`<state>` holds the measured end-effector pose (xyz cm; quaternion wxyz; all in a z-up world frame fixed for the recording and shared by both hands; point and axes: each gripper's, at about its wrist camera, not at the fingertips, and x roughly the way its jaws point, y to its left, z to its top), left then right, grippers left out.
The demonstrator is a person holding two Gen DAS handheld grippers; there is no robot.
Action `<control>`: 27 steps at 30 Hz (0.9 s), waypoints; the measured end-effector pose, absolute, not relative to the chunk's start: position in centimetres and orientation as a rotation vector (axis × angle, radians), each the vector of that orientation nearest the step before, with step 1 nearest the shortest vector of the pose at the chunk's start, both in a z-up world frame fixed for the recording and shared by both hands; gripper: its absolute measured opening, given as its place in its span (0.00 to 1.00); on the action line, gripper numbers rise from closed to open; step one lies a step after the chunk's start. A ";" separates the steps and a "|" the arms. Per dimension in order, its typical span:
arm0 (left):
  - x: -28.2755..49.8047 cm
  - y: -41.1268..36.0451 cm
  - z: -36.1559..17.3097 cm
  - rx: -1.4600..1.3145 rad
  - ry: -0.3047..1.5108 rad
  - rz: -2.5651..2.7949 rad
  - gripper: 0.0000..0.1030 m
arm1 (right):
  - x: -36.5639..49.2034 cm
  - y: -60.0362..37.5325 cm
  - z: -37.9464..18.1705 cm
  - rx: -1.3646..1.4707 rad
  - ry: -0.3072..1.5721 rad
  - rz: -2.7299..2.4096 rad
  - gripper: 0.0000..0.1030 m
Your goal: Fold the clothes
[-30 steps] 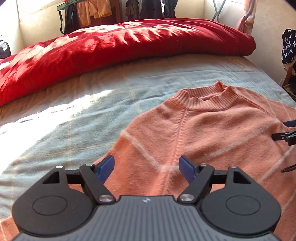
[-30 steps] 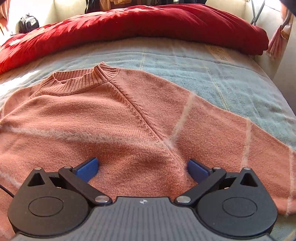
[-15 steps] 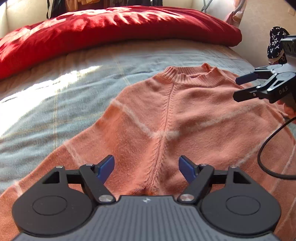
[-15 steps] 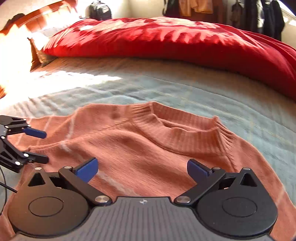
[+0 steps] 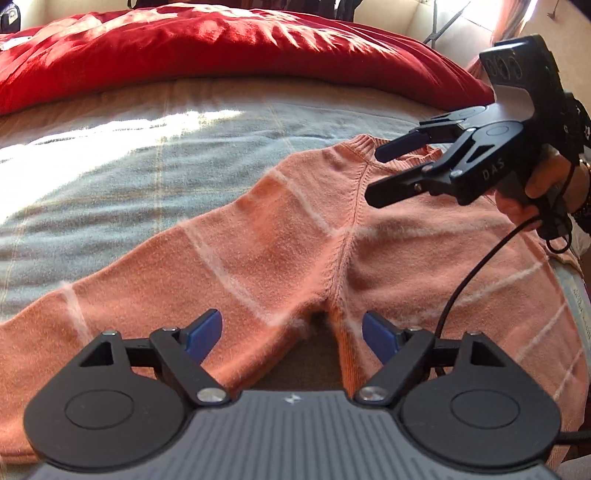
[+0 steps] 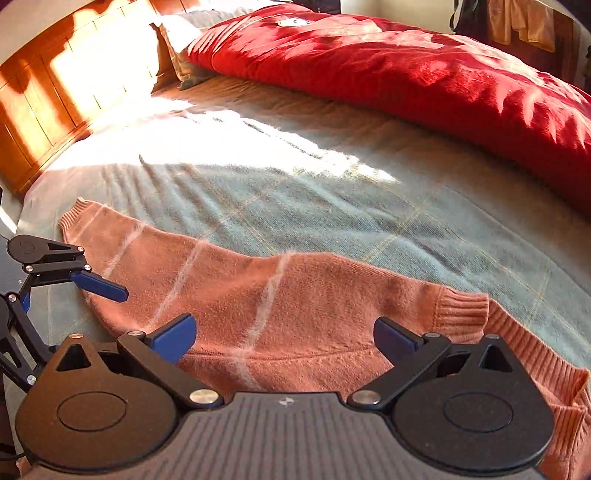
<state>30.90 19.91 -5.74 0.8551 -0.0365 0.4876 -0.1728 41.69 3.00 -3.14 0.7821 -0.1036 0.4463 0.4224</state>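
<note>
A salmon sweater (image 5: 295, 236) with thin white stripes lies flat on the pale blue blanket (image 5: 110, 177), collar (image 5: 369, 147) at the far side. My left gripper (image 5: 291, 332) is open, low over the armpit where the left sleeve meets the body. In the same view a hand holds my right gripper (image 5: 376, 173) open just above the collar and shoulder. The right wrist view shows the right gripper (image 6: 284, 332) open over the shoulder, the collar (image 6: 465, 306) at its right, and the sleeve running left to its cuff (image 6: 74, 214). The left gripper's blue fingertip (image 6: 103, 288) hovers over that sleeve.
A thick red duvet (image 5: 240, 48) lies bunched along the far side of the bed. A wooden headboard (image 6: 44, 99) stands at the left in the right wrist view. A black cable (image 5: 472, 273) hangs from the right gripper across the sweater. Hanging clothes (image 6: 517, 22) are behind the bed.
My right gripper has swung leftward from over the chest to above the collar and left shoulder. My left gripper has drawn back from the chest to the armpit. Both stayed open.
</note>
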 end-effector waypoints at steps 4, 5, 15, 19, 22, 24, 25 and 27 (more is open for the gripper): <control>28.6 20.6 -5.8 -0.128 1.036 -0.307 0.81 | 43.6 5.7 -2.8 -0.259 0.981 1.019 1.00; 28.0 20.7 -5.9 -0.135 1.036 -0.296 0.81 | 44.1 6.5 -3.0 -0.272 0.991 1.050 1.00; 26.0 22.0 -8.2 -0.096 1.065 -0.207 0.81 | 47.8 12.7 -4.9 -0.409 1.145 1.276 1.00; 25.5 22.7 -8.9 -0.101 1.055 -0.210 0.81 | 50.2 14.2 -6.0 -0.431 1.256 1.366 1.00; 25.4 22.6 -9.2 -0.089 1.040 -0.216 0.82 | 52.7 15.3 -7.7 -0.393 1.441 1.449 1.00; 25.3 22.7 -9.2 -0.095 1.033 -0.219 0.82 | 53.6 16.2 -8.9 -0.414 1.553 1.507 1.00; 25.2 22.8 -9.3 -0.101 1.029 -0.222 0.82 | 54.0 16.7 -9.4 -0.424 1.611 1.536 1.00; 25.1 23.0 -9.3 -0.110 1.023 -0.223 0.83 | 54.9 17.6 -10.5 -0.439 1.713 1.585 1.00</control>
